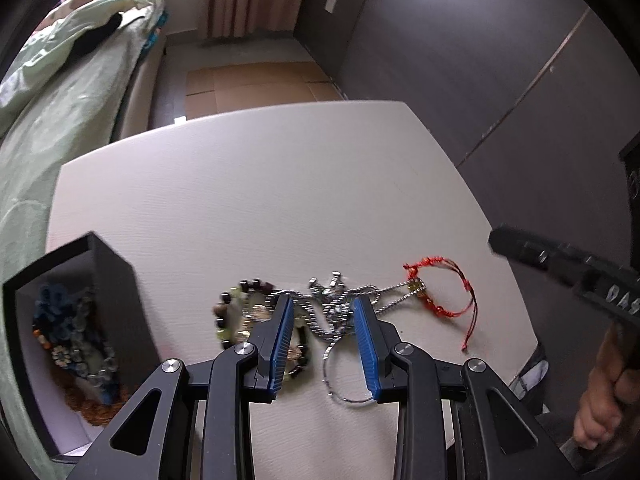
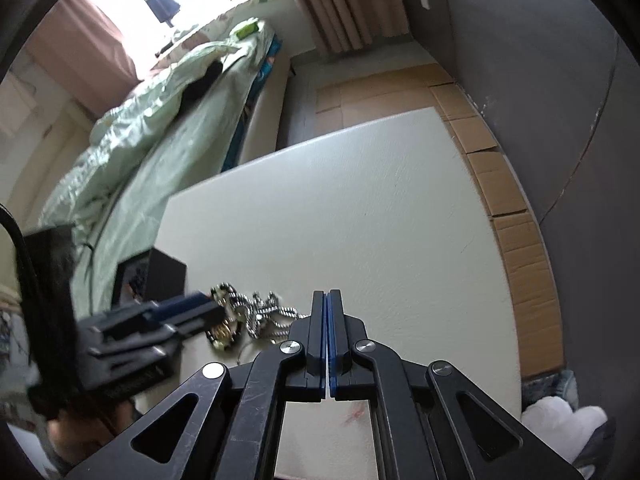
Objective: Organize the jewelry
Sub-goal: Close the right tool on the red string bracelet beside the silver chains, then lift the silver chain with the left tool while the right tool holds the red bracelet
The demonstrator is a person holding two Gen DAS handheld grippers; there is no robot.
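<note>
A tangle of silver chain necklaces (image 1: 334,308) lies on the white table (image 1: 260,184), with a dark and green beaded bracelet (image 1: 236,312) at its left and a red cord bracelet (image 1: 444,288) at its right. My left gripper (image 1: 323,302) is open, its blue pads (image 1: 282,332) either side of the chains, low over them. A black box (image 1: 68,344) at the left holds several pieces of jewelry. My right gripper (image 2: 327,294) is shut and empty, hovering right of the chains (image 2: 260,312); its body (image 1: 560,272) shows in the left wrist view.
A bed with green bedding (image 2: 152,128) runs along the table's left side. Cardboard (image 2: 508,184) covers the floor beyond and to the right. A dark wardrobe wall (image 1: 480,60) stands at the right. The black box (image 2: 156,276) also shows in the right wrist view.
</note>
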